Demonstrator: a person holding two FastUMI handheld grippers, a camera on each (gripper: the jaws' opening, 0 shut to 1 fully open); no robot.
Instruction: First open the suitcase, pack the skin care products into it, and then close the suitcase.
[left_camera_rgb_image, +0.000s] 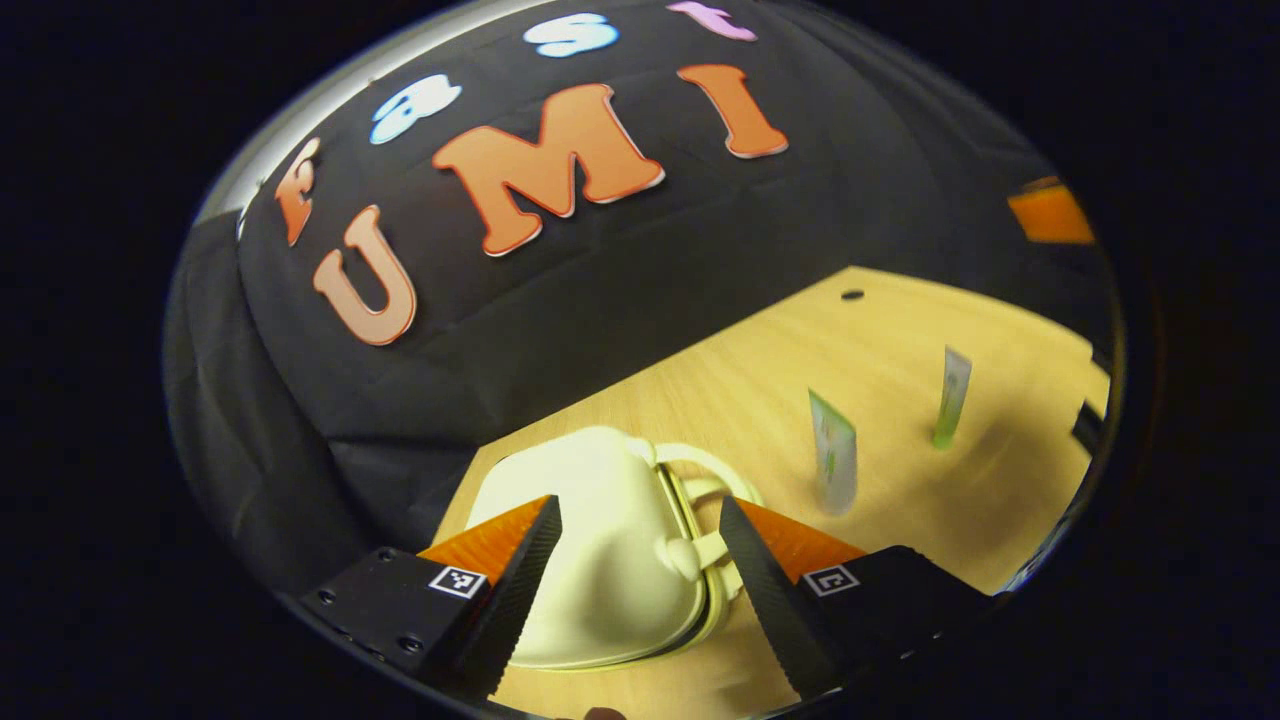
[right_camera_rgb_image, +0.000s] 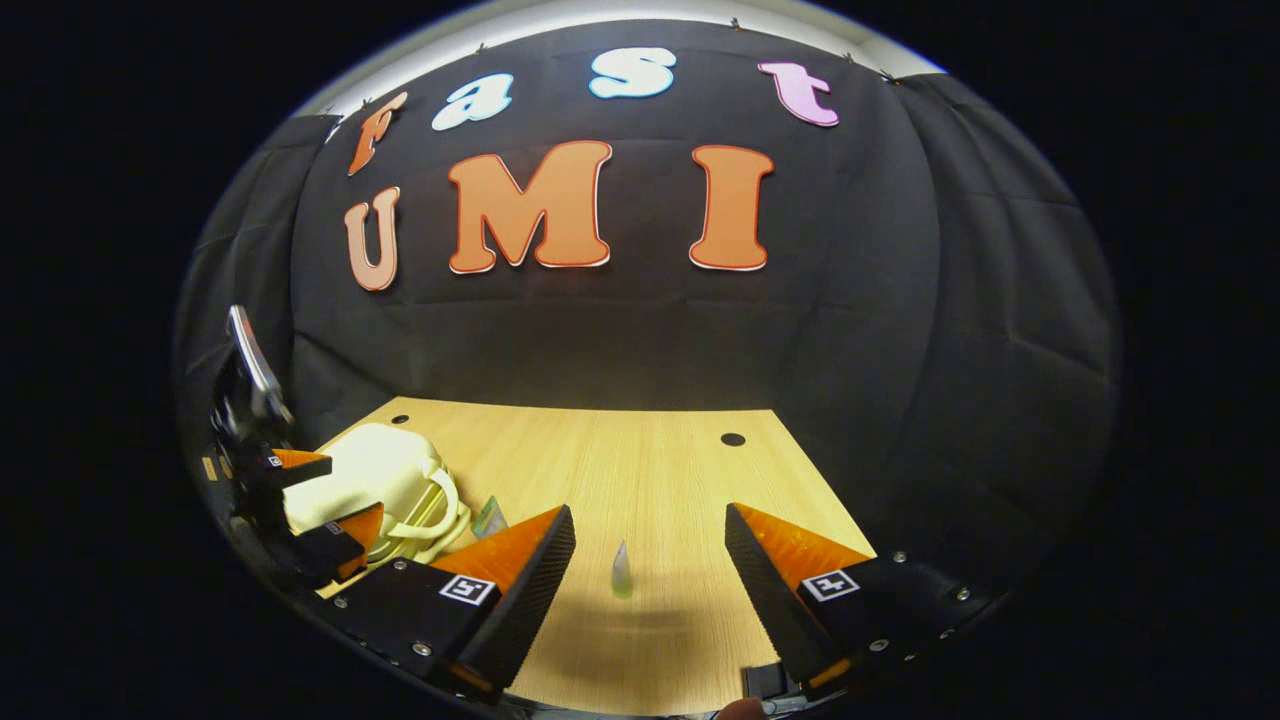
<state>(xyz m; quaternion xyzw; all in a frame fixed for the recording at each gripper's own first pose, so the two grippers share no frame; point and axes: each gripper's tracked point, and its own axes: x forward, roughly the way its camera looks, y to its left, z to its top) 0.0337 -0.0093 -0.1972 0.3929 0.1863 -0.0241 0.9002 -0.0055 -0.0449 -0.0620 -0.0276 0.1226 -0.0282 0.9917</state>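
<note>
Closed suitcase (left_camera_rgb_image: 590, 550) between spread left jaws

Beside the suitcase (right_camera_rgb_image: 375, 480), I saw one tube (right_camera_rgb_image: 489, 518) half hidden behind my right finger; another tube (right_camera_rgb_image: 621, 571) looked blurred, perhaps too small to tell.

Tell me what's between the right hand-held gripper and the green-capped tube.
Only bare wooden table: in the right gripper view, the tube stands ahead between the open right hand-held gripper fingers, untouched.
</note>
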